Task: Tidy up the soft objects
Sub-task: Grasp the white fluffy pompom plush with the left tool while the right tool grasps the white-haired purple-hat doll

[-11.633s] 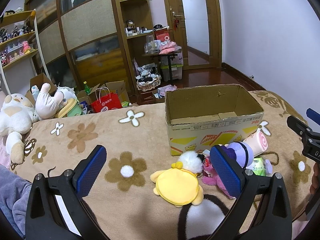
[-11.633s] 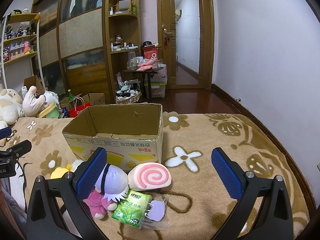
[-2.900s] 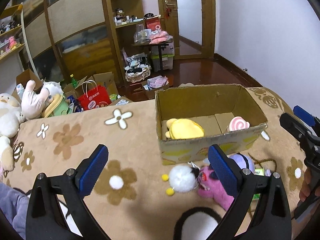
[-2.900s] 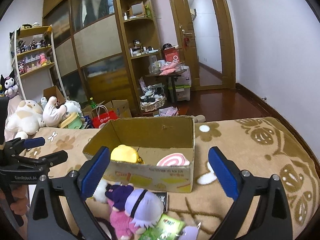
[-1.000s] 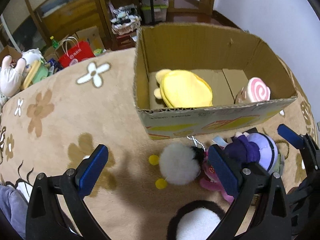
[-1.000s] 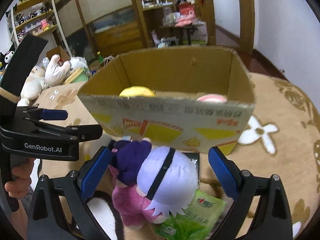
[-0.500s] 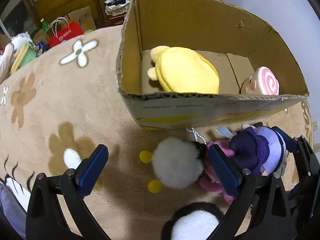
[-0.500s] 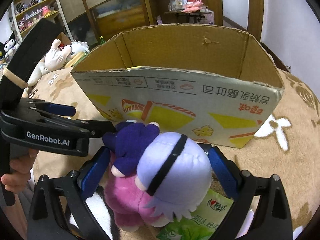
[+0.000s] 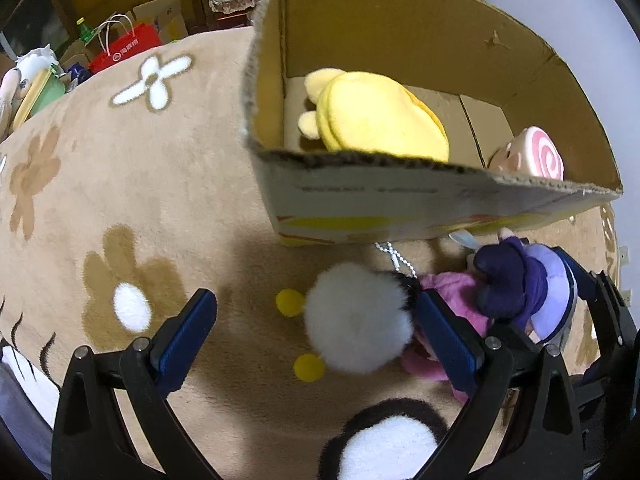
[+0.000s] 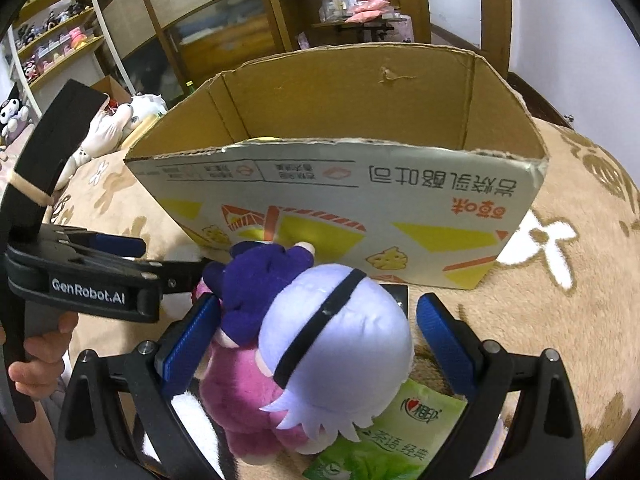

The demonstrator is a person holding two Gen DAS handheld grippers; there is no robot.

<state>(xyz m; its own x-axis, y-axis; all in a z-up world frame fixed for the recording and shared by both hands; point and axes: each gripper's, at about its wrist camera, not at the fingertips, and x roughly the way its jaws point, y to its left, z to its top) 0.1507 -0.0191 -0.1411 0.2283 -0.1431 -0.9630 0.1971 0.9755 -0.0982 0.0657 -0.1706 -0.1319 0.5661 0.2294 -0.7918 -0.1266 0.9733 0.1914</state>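
Left gripper (image 9: 316,328) spread wide around white pompom plush (image 9: 358,318), not pinching. Right gripper (image 10: 318,332) released, straddling purple-haired doll (image 10: 336,344) before cardboard box (image 10: 360,196).

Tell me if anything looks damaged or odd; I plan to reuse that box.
The cardboard box is worn: its near rim is ragged and frayed, the far wall has a small torn puncture, and its printed text reads upside down, so it stands inverted. A green snack packet lies under the purple-haired doll.
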